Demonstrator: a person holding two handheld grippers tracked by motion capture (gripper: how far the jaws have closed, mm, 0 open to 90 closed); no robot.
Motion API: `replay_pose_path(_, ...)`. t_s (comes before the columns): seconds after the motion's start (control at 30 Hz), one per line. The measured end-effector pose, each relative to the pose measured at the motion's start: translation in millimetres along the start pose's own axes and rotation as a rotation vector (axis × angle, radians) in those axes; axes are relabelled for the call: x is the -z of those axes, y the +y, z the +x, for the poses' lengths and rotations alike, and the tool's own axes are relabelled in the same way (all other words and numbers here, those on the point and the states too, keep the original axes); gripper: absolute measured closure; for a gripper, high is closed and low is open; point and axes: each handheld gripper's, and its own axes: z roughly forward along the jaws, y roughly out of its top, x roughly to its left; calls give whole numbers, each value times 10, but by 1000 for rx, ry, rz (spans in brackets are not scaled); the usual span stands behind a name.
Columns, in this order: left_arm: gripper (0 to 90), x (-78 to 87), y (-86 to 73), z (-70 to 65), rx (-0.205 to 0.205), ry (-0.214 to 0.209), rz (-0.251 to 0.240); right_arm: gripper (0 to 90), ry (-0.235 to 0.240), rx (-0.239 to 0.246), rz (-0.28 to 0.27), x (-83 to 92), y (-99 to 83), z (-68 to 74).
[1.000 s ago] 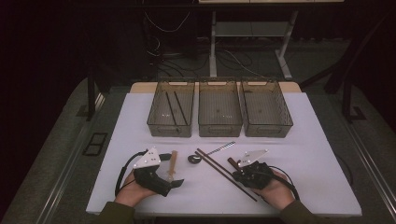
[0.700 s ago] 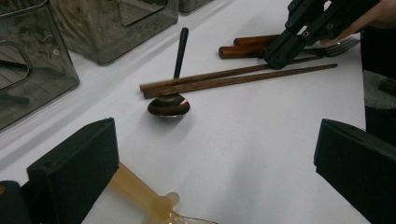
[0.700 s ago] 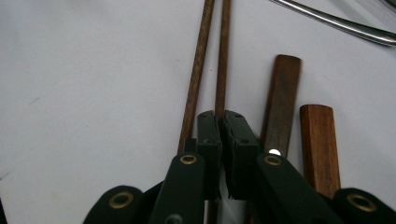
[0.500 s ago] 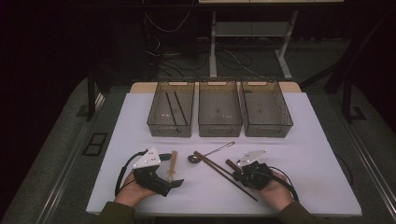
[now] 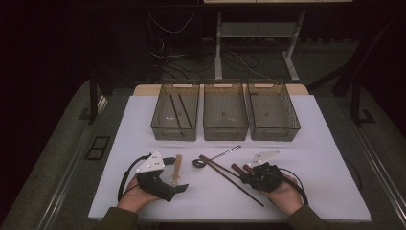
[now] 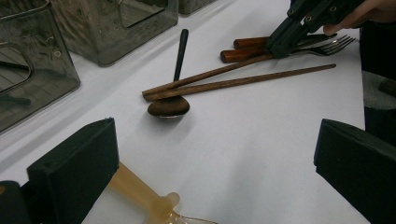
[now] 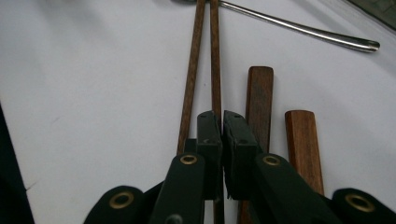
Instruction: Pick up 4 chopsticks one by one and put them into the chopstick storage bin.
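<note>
Two long brown chopsticks [image 5: 230, 178] lie crossed over a dark spoon [image 5: 198, 163] in the middle of the white table. My right gripper [image 5: 243, 176] is shut on one chopstick [image 7: 215, 56], which runs between its jaws; the other chopstick [image 7: 190, 70] lies just beside them. Two wooden-handled utensils [image 7: 259, 102] rest right next to that gripper, one of them a fork [image 6: 327, 44]. My left gripper [image 5: 175, 174] stands open, its jaws wide apart [image 6: 215, 140], with a pale amber-handled utensil [image 6: 140, 196] lying by the left jaw, not gripped.
Three clear bins stand in a row at the back; the left one [image 5: 158, 125] holds two dark chopsticks [image 5: 174, 111], the middle [image 5: 225, 129] and right [image 5: 274, 130] look bare. The spoon's metal handle [image 5: 225, 153] points toward the bins. Table edges lie close behind both hands.
</note>
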Motion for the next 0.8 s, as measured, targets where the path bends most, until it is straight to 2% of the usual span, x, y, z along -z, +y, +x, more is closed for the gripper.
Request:
replay_pose_path(0.2, 0, -1, 0, -1, 0, 0, 1, 861, 9, 10, -25, 65, 18, -24)
replay_pose_path(0.8, 0, 0, -1, 5, 0, -1, 1, 861, 50, 19, -156, 293, 85, -106)
